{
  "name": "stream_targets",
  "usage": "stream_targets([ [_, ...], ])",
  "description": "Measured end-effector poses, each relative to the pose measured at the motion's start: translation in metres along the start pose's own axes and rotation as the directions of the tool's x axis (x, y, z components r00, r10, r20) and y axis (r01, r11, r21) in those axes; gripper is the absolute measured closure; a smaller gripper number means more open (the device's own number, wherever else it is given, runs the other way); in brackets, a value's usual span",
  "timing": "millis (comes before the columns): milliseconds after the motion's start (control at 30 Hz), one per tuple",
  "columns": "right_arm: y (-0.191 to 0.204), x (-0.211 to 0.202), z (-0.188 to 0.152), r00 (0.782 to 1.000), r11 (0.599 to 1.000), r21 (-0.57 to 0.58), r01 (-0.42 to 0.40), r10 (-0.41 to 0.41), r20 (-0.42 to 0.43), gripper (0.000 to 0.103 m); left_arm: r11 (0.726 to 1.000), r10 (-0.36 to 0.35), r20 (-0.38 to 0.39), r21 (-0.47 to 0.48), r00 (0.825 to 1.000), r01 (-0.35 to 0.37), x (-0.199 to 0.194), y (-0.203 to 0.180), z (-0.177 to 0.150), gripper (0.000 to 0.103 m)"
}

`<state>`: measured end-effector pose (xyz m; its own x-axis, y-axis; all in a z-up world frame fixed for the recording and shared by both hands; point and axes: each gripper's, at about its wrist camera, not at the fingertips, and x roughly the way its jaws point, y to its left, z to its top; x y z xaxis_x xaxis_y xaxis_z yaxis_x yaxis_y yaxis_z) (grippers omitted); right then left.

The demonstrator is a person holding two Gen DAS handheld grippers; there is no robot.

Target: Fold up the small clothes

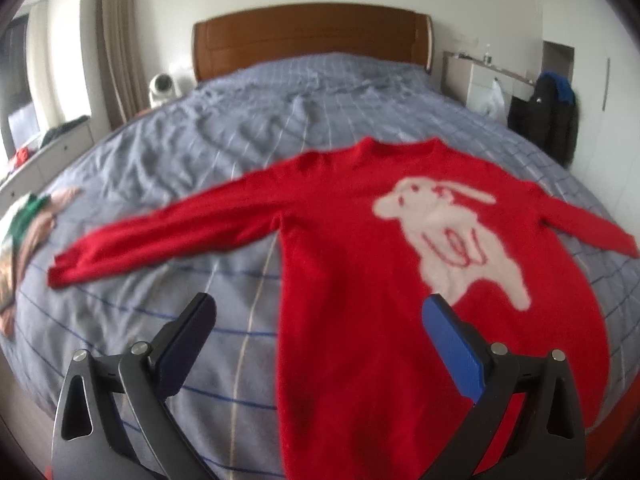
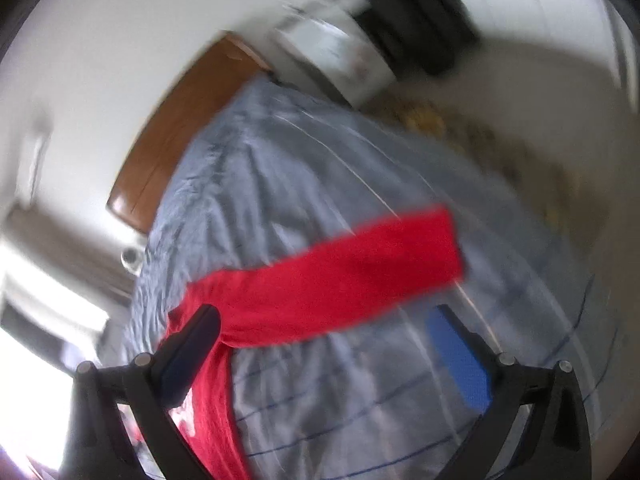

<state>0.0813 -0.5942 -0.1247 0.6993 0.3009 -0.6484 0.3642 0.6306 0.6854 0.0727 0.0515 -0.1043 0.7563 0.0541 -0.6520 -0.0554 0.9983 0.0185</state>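
A grey checked bed [image 1: 168, 152] carries the red sweater [image 1: 360, 248] spread flat, neck toward the headboard [image 1: 312, 36], sleeves stretched crosswise. The left gripper [image 1: 320, 312] hovers over its lower body, jaws wide and empty. The right gripper [image 2: 320, 324], equally wide and empty, has the right sleeve [image 2: 340, 272] lying across just beyond its fingertips, nearer it.

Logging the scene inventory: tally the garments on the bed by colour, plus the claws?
Red sweater, spread flat: 1
Green and beige clothes pile, at the bed edge, pieces not separable: 1
Left claw, open: 1
Right claw, open: 1
Total: 4
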Motion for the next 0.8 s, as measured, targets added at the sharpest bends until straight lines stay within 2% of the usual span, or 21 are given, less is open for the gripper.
stream_targets([
  [67, -0.018, 0.016, 0.002, 0.999, 0.998, 0.058, -0.015, 0.018, -0.035, 0.017, 1.0, 0.007, -0.012, -0.015, 1.0, -0.007, 0.005, 0.003, 0.0, 0.0],
  [100, -0.027, 0.023, 0.005, 0.999, 0.996, 0.093, 0.001, 0.003, -0.037, 0.018, 1.0, 0.011, -0.012, -0.021, 1.0, -0.011, 0.006, 0.004, 0.0, 0.0],
  [200, -0.049, 0.04, 0.011, 1.0, 0.98, 0.196, 0.027, -0.024, -0.014, 0.024, 0.999, 0.029, 0.002, -0.041, 1.0, -0.029, 0.005, 0.011, 0.004, 0.0],
  [300, -0.054, 0.055, 0.018, 0.999, 0.978, 0.209, 0.024, -0.028, 0.015, 0.036, 0.997, 0.055, 0.012, -0.062, 0.998, -0.054, 0.007, 0.021, 0.005, 0.0],
  [333, -0.05, 0.061, 0.021, 0.999, 0.982, 0.184, 0.034, -0.039, 0.022, 0.051, 0.996, 0.064, 0.011, -0.069, 0.998, -0.063, 0.009, 0.024, 0.005, 0.0],
  [367, -0.045, 0.067, 0.024, 0.999, 0.985, 0.167, 0.047, -0.05, 0.014, 0.087, 0.994, 0.077, 0.007, -0.08, 0.997, -0.076, 0.01, 0.03, 0.003, 0.0],
  [400, -0.04, 0.072, 0.026, 0.997, 0.987, 0.147, 0.071, -0.072, -0.001, 0.098, 0.993, 0.084, 0.008, -0.087, 0.996, -0.083, 0.01, 0.035, 0.001, 0.0],
  [467, -0.019, 0.069, 0.028, 0.995, 0.991, 0.093, 0.097, -0.1, 0.021, 0.099, 0.99, 0.102, 0.021, -0.103, 0.995, -0.099, 0.009, 0.046, -0.003, 0.0],
  [533, 0.042, 0.06, 0.031, 0.995, 0.995, -0.06, 0.075, -0.071, 0.069, 0.099, 0.986, 0.118, 0.033, -0.119, 0.992, -0.113, 0.009, 0.056, -0.007, 0.0],
  [600, 0.107, 0.053, 0.028, 0.995, 0.976, -0.212, 0.042, -0.021, 0.099, 0.099, 0.981, 0.132, 0.034, -0.147, 0.991, -0.126, 0.009, 0.068, -0.011, 0.0],
  [700, 0.221, 0.055, 0.004, 0.993, 0.896, -0.441, -0.053, 0.093, 0.07, 0.099, 0.972, 0.142, 0.028, -0.193, 0.989, -0.134, 0.012, 0.086, -0.017, 0.0],
  [733, 0.264, 0.063, -0.011, 0.991, 0.856, -0.506, -0.106, 0.135, 0.02, 0.099, 0.967, 0.148, 0.025, -0.213, 0.989, -0.14, 0.013, 0.093, -0.02, 0.0],
  [800, 0.32, 0.083, -0.044, 0.983, 0.792, -0.583, -0.179, 0.171, -0.07, 0.099, 0.961, 0.147, 0.017, -0.239, 0.989, -0.138, 0.014, 0.101, -0.023, 0.0],
])
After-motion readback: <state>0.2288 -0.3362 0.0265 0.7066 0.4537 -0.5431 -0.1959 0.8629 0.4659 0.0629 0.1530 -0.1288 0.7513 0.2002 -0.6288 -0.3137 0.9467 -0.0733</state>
